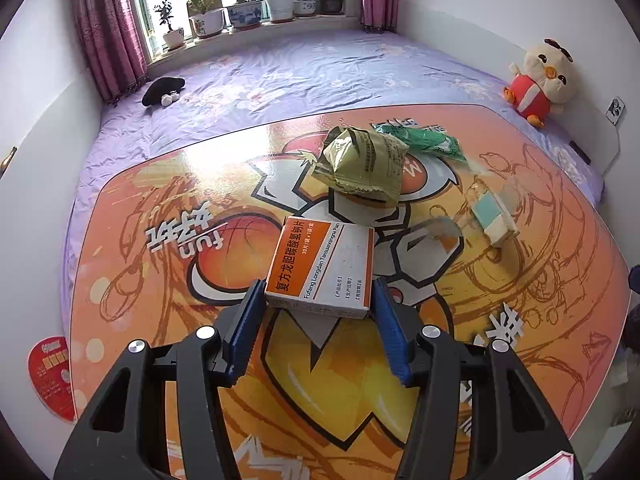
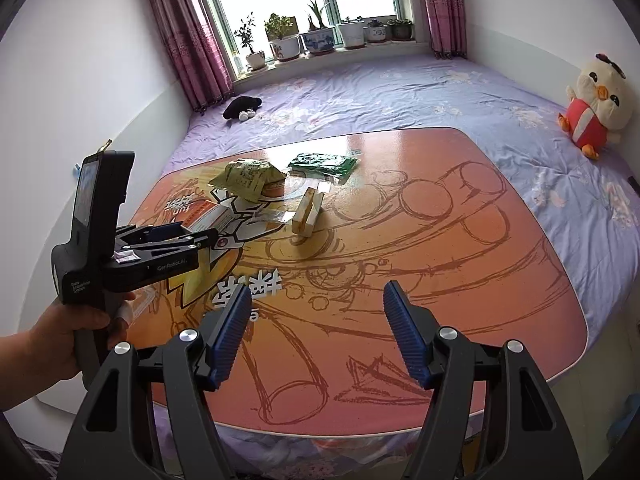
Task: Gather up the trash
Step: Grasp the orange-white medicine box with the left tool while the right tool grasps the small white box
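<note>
Two grippers: both in view, each with blue ribbed pads on black fingers.
Left gripper (image 1: 318, 292): fingers spread at lower centre of the left wrist view, one pad on either side of the medicine box's near end; whether the pads touch the box I cannot tell.
Left gripper, other view (image 2: 188, 232): at middle left of the right wrist view, held by a hand (image 2: 60, 340) at the lower left, its tips reaching the box.
Right gripper (image 2: 318, 300): fingers spread wide at lower centre of the right wrist view, over bare tabletop, nothing between them.
Medicine box (image 1: 322, 266): white with an orange band and Chinese print, at centre of the left wrist view; its near end appears slightly raised off the table.
Olive wrapper (image 1: 360, 162): crumpled, just above the box in the frame, on the table.
Green packet (image 1: 420, 140): upper right of the olive wrapper, touching or partly behind it.
Small carton (image 1: 494, 218): pale with a teal face, right of centre, with clear plastic film around it.
Table (image 1: 160, 320): glossy orange top with cartoon print, filling the lower frame; it lies on the bed.
Bed (image 1: 280, 76): purple floral sheet across the upper frame.
Plush chick (image 1: 540, 80): upper right, against the wall.
Black plush (image 1: 162, 90): upper left on the sheet.
Potted plants (image 1: 248, 8): lined along the windowsill at the top.
</note>
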Available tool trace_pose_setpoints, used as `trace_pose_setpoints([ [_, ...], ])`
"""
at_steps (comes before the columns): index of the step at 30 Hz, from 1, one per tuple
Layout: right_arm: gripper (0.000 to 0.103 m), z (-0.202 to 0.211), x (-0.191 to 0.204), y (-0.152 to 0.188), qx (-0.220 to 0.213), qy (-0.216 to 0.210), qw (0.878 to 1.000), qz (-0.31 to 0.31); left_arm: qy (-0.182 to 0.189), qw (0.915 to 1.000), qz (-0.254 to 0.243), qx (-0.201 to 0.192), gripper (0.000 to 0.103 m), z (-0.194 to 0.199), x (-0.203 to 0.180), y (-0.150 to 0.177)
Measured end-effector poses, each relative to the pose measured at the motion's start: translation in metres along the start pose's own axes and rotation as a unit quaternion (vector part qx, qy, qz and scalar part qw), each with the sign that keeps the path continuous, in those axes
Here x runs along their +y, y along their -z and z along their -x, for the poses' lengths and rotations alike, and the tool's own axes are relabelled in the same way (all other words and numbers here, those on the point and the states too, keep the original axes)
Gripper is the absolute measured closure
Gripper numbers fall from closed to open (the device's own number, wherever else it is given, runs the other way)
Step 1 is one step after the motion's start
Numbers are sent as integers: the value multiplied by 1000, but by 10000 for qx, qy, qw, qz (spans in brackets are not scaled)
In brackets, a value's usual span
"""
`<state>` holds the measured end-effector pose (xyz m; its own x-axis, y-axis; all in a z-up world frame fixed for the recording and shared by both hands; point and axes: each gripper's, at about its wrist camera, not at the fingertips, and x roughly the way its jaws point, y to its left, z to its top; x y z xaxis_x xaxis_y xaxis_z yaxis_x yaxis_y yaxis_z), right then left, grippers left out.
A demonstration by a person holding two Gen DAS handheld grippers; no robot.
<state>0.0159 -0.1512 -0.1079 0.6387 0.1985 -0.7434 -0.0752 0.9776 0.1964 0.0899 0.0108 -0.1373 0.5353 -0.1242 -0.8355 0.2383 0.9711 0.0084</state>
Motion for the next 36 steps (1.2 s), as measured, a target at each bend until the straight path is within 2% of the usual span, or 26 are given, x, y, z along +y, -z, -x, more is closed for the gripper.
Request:
trace_pose_setpoints([
  [8,34,-42,12,-15,219,74,9995,217,-103,9999,71,12,47,10,14,10],
  [9,34,-49,13,-18,247,89,9994,222,-92,9999,79,10,38,10,14,9],
  [11,34,-61,12,-27,289,166,9992,228,-134,9998,104,-67,28,10,14,7],
  [18,34,-106,17,-51,569,377,9973,265,-91,9999,11,41,27,-2,14,0],
  [26,34,-129,26,-61,679,647,9949,383,-143,9997,95,178,21,-12,18,-10],
  [28,38,-128,28,-60,659,637,9947,456,-143,9997,98,177,22,-13,19,-12],
  [30,57,-126,29,-60,624,607,9951,472,-124,9998,71,156,27,-12,18,-11],
  [31,62,-124,28,-60,618,594,9953,451,-108,9998,46,153,29,-11,18,-11],
  [33,76,-122,26,-59,604,553,9958,397,-79,9999,12,141,42,-9,17,-12],
  [35,81,-122,24,-59,601,519,9962,357,-68,9999,-15,129,52,-8,17,-12],
  [36,83,-121,24,-59,610,503,9963,344,-44,9999,-6,128,53,-8,18,-12],
])
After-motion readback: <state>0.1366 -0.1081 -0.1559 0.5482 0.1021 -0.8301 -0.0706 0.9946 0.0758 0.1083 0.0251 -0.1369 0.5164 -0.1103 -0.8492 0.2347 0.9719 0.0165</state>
